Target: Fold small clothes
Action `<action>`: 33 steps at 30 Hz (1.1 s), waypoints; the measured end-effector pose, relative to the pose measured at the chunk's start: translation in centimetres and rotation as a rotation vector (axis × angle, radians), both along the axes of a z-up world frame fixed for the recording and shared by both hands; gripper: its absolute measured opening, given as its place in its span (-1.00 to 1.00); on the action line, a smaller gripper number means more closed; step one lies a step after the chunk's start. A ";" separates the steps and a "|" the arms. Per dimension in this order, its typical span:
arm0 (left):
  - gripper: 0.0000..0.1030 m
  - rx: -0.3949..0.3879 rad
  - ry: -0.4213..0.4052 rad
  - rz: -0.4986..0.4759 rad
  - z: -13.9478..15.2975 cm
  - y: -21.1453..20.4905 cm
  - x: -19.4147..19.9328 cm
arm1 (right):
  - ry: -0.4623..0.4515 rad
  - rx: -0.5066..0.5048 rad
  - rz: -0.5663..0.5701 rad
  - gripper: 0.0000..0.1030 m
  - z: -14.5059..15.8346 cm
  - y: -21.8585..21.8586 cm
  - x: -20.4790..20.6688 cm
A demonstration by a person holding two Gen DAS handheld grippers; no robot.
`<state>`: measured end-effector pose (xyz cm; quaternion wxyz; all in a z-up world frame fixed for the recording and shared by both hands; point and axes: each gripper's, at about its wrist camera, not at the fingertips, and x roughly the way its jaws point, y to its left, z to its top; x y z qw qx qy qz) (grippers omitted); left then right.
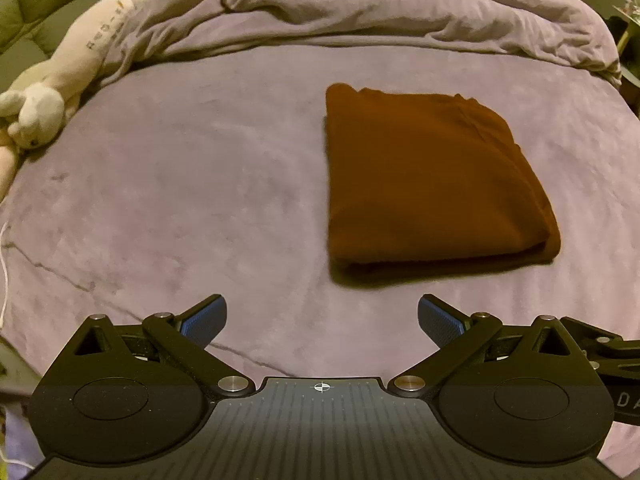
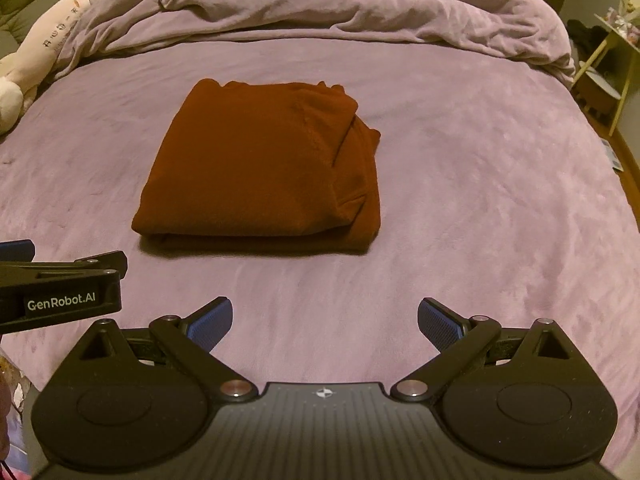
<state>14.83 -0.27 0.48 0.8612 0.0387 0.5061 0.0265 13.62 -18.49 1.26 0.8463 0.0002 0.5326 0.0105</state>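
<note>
Lavender bed (image 1: 200, 200) fills both views, its rumpled duvet (image 1: 360, 4) heaped across the top of the frame. Next, a rust-brown garment (image 1: 432, 184) lies folded into a thick rectangle (right of centre in the left view, left of centre in the right). A white plush toy (image 1: 60, 76) lies at upper left. Left claw (image 1: 322, 320) and right claw (image 2: 325, 322) both gape wide, gripping nothing.

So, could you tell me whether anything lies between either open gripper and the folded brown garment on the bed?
Nothing visible does. Only bare purple bedspread separates the right gripper and left gripper from the brown garment; the plush toy lies off to the side.
</note>
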 end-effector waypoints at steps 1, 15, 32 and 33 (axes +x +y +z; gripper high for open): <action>1.00 0.002 0.002 -0.002 0.0 -0.1 0.0 | 0.001 0.000 0.000 0.92 0.0 0.0 0.0; 1.00 -0.004 0.013 -0.022 -0.1 -0.7 0.0 | 0.010 0.015 -0.006 0.92 -0.3 -0.1 0.2; 1.00 -0.015 0.022 -0.017 -0.3 -0.7 0.0 | 0.010 0.017 -0.009 0.92 -0.3 -0.1 -0.1; 1.00 -0.017 0.023 -0.018 -0.3 -0.8 0.0 | 0.009 0.017 -0.008 0.92 -0.3 -0.1 -0.1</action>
